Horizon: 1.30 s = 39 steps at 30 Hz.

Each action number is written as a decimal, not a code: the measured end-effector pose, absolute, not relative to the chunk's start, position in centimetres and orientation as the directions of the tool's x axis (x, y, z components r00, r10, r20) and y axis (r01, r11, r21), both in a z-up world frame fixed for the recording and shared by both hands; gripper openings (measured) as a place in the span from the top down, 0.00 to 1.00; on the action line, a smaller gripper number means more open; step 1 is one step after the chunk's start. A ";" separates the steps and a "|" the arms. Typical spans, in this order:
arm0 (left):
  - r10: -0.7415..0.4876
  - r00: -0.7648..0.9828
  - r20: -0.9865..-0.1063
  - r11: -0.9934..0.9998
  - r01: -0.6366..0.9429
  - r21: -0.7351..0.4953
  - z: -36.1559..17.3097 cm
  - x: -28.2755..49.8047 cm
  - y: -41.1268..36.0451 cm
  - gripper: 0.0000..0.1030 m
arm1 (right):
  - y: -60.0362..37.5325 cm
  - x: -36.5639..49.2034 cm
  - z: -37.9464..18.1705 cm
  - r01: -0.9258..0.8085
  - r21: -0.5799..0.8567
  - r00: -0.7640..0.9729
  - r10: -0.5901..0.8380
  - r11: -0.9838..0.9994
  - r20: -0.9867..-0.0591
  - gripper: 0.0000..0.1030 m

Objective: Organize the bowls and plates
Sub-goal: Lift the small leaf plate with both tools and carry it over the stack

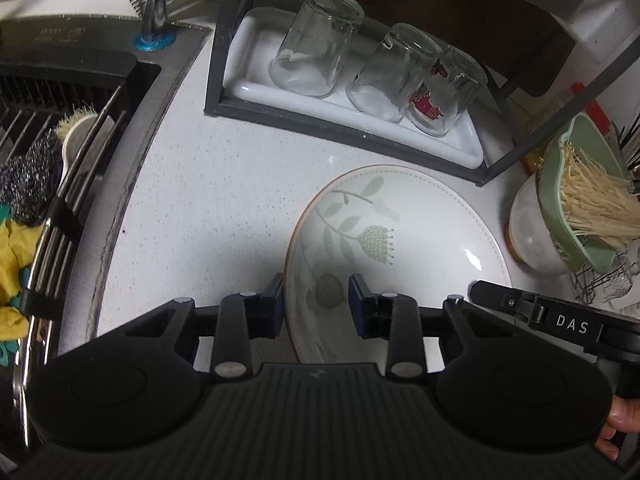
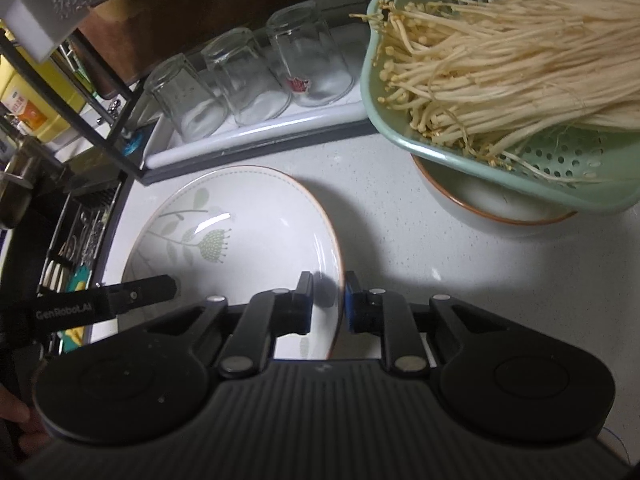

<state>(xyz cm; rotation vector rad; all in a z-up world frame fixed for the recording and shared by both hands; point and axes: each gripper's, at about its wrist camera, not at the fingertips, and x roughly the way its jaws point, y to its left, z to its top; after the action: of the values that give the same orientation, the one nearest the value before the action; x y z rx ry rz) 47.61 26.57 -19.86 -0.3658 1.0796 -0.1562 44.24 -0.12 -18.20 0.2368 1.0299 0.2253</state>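
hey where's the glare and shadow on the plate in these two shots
Left wrist view: the plate has a small glare streak near its right rim and shadow over its near part by the left gripper. Right wrist view: glare beside the flower print, shadow by the right gripper.

A white plate [image 1: 400,236] with a thin brown rim and pale green leaf-and-flower print sits low and centre-right in the left wrist view, centre-left in the right. A white, brown-rimmed bowl [image 2: 488,210] stands at right, beneath a green colander, apart from the plate.
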 end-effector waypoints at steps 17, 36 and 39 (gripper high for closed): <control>-0.421 0.480 -0.770 0.865 -0.043 -0.499 -15.4 45.0 25.3 0.64 | -3.2 41.2 -13.3 -0.050 0.328 0.526 0.305 0.943 -0.794 0.82; -0.498 0.467 -0.730 0.829 0.011 -0.559 -11.8 40.8 23.5 0.64 | -5.3 36.0 -9.8 0.012 0.302 0.588 0.238 0.953 -0.774 0.82; -0.507 0.463 -0.727 0.830 0.037 -0.556 -11.2 40.2 22.9 0.64 | -5.9 34.9 -9.3 0.025 0.312 0.597 0.236 0.950 -0.767 0.82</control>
<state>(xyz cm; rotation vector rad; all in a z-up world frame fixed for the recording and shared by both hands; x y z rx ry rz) 40.18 22.85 -11.22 -0.5098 1.0447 -0.3527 34.90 -5.93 -9.27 0.3058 0.9264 0.1244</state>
